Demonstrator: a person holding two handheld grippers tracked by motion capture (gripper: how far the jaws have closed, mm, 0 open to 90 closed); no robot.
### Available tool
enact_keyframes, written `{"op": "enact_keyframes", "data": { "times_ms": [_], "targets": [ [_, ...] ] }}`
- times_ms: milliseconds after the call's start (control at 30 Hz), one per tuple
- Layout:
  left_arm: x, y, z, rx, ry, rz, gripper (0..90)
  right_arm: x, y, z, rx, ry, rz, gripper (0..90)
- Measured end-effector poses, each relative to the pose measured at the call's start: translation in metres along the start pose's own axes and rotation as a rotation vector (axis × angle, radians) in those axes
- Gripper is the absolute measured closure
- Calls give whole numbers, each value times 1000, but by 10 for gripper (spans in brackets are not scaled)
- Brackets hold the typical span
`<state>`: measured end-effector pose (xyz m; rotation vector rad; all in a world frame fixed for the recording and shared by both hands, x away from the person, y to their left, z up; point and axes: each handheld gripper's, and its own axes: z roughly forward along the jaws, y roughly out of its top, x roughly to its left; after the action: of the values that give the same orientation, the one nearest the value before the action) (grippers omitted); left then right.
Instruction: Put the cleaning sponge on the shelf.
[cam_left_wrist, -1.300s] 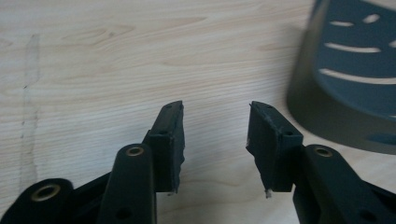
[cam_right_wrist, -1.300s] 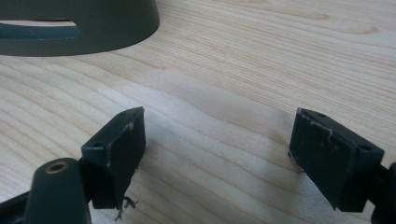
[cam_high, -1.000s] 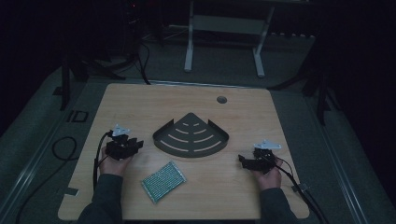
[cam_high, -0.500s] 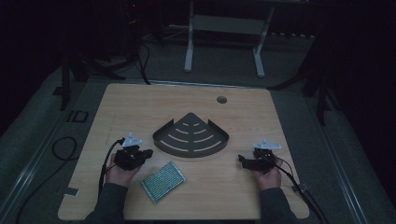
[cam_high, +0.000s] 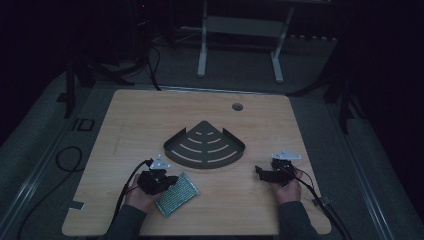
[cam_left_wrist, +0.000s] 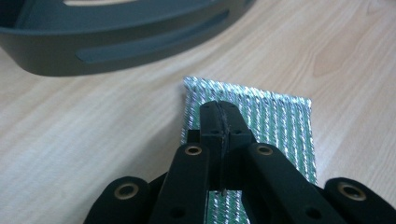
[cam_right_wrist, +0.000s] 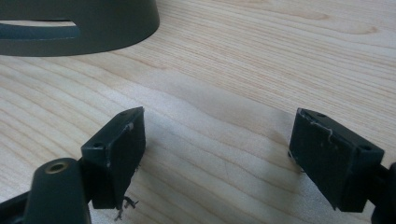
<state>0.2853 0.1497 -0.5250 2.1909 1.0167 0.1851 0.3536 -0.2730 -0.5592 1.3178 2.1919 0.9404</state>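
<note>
So the left gripper (cam_left_wrist: 219, 122), jaws pressed together, hovers over the pad (cam_high: 176, 194) lying flat on the table (cam_high: 125, 115) just before the tray (cam_high: 205, 148), nothing seemingly gripped or moved yet, while the right gripper (cam_right_wrist: 217, 161) rests wide open and empty.

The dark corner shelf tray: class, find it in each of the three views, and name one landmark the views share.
High view: the dark corner shelf tray sits at table centre.
Left gripper view: its slotted rim crosses the top.
Right gripper view: its curved wall fills the top-left corner.
Shared landmark: the wooden table.
</note>
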Motion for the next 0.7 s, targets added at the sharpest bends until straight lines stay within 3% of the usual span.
{"op": "enact_keyframes", "data": {
  "times_ms": [200, 367, 700],
  "targets": [
    [-5, -7, 0, 22, -26, -18, 900, 0, 0, 0, 0, 0, 0, 180],
    [-5, -12, -1, 44, -10, -10, 900, 0, 0, 0, 0, 0, 0, 180],
    [14, -12, -8, 64, 35, -24, 900, 0, 0, 0, 0, 0, 0, 180]
  ]
}}
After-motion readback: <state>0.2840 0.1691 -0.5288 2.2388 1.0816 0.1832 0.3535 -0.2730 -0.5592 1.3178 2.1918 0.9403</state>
